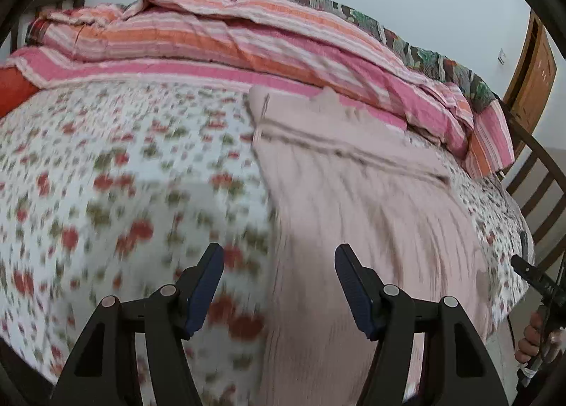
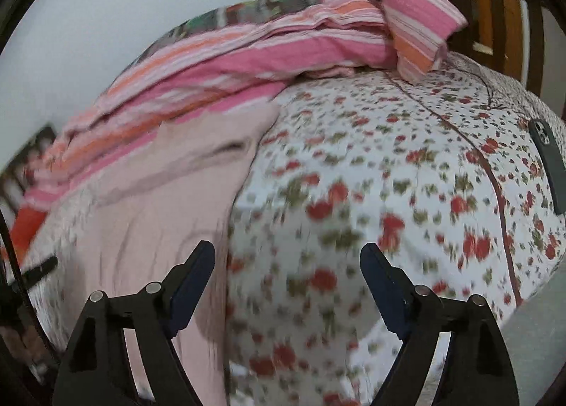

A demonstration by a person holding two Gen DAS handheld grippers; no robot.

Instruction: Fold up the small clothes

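Note:
A pale pink ribbed garment [image 1: 371, 200] lies spread flat on the floral bedsheet [image 1: 106, 165], its far end folded over near the striped quilt. My left gripper [image 1: 279, 257] hovers open above the garment's left edge, nothing between its fingers. In the right wrist view the same pink garment [image 2: 141, 215] fills the left side, and my right gripper [image 2: 288, 259] stands open over its right edge and the floral bedsheet [image 2: 371, 176], holding nothing. The other gripper, held in a hand [image 1: 534, 338], shows at the left wrist view's right edge.
A pink and orange striped quilt [image 1: 247, 38] is bunched along the far side of the bed by the wall. A dark phone [image 2: 546, 163] lies on the sheet at the right. A wooden bed frame [image 1: 541, 186] and a wooden door [image 1: 534, 69] stand at the right.

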